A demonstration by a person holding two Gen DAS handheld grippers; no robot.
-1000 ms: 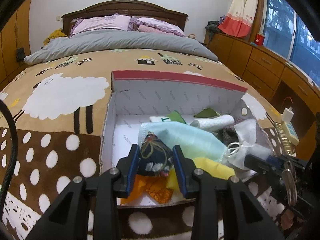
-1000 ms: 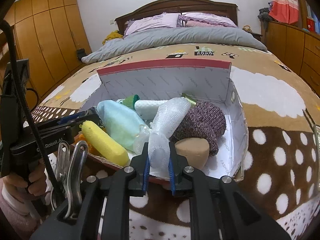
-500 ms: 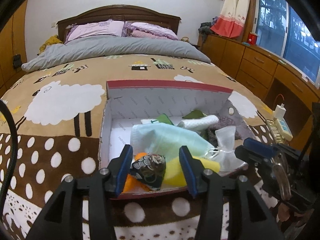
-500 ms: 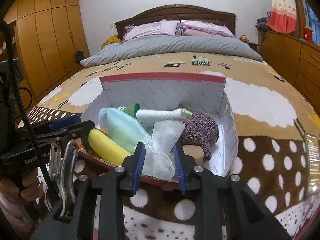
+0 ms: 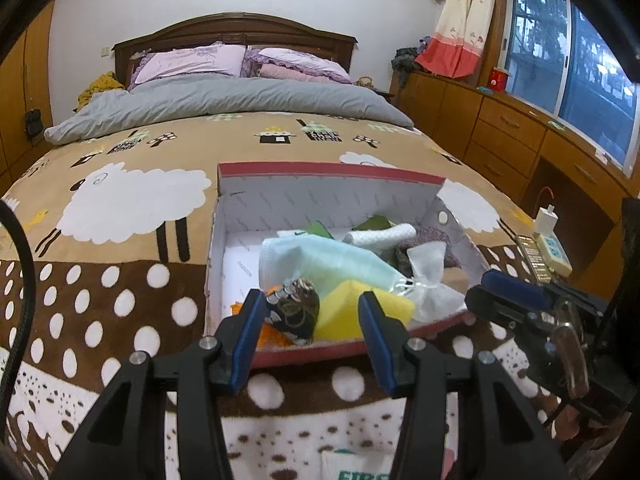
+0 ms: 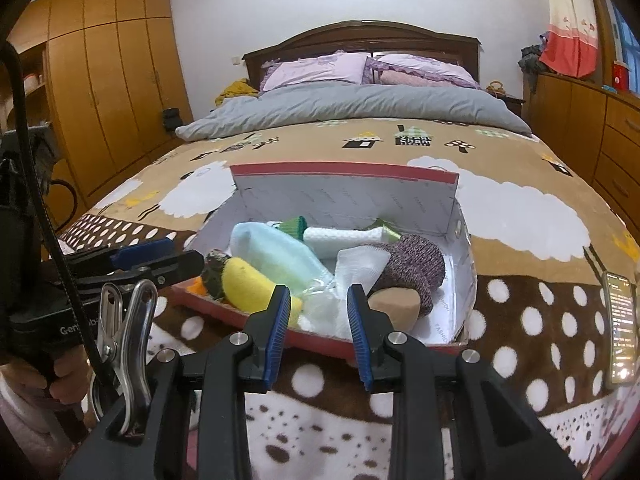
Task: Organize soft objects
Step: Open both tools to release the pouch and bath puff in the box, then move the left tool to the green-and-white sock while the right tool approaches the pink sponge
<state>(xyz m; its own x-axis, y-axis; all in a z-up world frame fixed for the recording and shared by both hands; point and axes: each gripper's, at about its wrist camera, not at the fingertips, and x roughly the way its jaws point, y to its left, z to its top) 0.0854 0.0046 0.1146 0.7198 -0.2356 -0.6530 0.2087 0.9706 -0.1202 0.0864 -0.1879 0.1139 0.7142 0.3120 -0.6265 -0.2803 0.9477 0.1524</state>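
A red-rimmed cardboard box [image 5: 328, 172] [image 6: 344, 170] sits on the bed and holds several soft things. A dark patterned pouch [image 5: 296, 314] [image 6: 214, 272] lies at its near left corner beside a yellow sponge [image 5: 356, 312] [image 6: 250, 282]. A white mesh bag [image 5: 430, 280] [image 6: 352, 276], a pale blue face mask [image 5: 320, 264] [image 6: 276, 254], a purple knit piece [image 6: 412, 268] and a tan sponge [image 6: 394, 304] also lie inside. My left gripper [image 5: 312, 336] is open and empty, just in front of the pouch. My right gripper [image 6: 318, 332] is open and empty, in front of the mesh bag.
The bed carries a brown sheep-pattern blanket [image 5: 120, 204], a grey duvet [image 5: 240, 100] and pillows by the headboard. Wooden drawers [image 5: 512, 132] line the right wall, wardrobes [image 6: 108, 80] the left. A power strip [image 5: 554, 254] and a phone [image 6: 620, 320] lie near the right bed edge.
Both grippers opened and drew back toward the near bed edge. The left let go of the patterned pouch and the right let go of the mesh bag; both now lie in the box.
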